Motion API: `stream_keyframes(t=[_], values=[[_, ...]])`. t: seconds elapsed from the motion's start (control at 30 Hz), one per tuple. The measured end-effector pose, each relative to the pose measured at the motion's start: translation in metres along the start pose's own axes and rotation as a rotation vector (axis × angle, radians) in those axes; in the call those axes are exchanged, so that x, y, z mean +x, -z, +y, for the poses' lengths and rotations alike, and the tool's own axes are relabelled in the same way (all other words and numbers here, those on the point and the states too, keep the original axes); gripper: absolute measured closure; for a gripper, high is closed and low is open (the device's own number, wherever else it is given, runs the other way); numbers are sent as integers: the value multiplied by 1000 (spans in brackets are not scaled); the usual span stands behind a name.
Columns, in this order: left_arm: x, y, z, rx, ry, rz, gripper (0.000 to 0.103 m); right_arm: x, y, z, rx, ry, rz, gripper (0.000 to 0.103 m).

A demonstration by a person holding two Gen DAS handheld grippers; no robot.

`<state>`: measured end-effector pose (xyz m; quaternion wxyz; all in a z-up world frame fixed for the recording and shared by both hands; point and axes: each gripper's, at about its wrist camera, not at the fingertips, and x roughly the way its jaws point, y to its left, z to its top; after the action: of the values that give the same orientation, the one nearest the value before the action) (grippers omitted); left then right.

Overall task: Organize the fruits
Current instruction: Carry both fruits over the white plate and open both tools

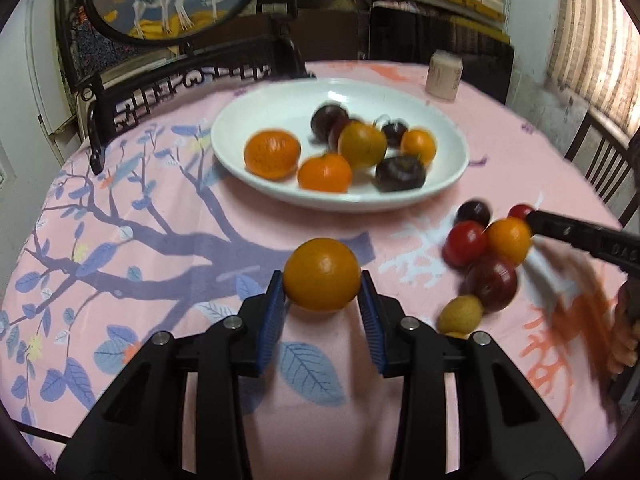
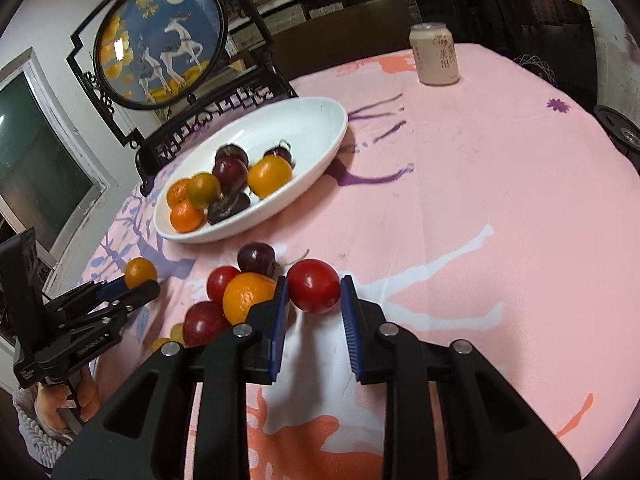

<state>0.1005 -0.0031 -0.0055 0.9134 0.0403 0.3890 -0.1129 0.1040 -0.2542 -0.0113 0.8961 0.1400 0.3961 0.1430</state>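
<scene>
A white oval plate (image 1: 448,176) (image 2: 320,128) holds several oranges and dark plums. My left gripper (image 1: 323,300) is open around an orange (image 1: 322,275) on the pink cloth; the pads stand close on both sides, slightly apart from it. It also shows in the right wrist view (image 2: 139,271). My right gripper (image 2: 313,306) is open around a red tomato (image 2: 313,285), with a small gap on the right side. Beside it lies a loose pile: an orange (image 2: 244,295), a red tomato (image 2: 221,281), a dark plum (image 2: 256,259) and a red plum (image 2: 204,322).
A drink can (image 2: 435,54) stands at the table's far side. An ornate black frame with a deer picture (image 2: 160,40) stands behind the plate. A yellow-green fruit (image 1: 460,314) lies near the pile. A chair (image 1: 604,168) stands at the right.
</scene>
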Motion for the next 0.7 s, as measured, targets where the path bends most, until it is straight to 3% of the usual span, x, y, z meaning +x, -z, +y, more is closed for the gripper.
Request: stream_keyframes(t=[0.17,0.27,0.43,0.6,0.67,0.7], values=[[-13,-25,9,-22,12,-50,65,-16,-16,8,-7,-47,-72,77],[-4,-52,15,-20,-18,-51,65,-13,-38,22,-44,-55,-79,77],[21,-93,19,-15,-44,-54,65,17,-81,44,-87,-54,-66,77],[53,-118,28,-51,-21,-36,65,61,-104,55,-79,-92,-31,77],[65,-124,33,-68,-6,-31,63,74,-108,55,-65,-129,-34,72],[68,-124,35,-76,3,-33,59,77,-108,54,-66,-135,-24,61]])
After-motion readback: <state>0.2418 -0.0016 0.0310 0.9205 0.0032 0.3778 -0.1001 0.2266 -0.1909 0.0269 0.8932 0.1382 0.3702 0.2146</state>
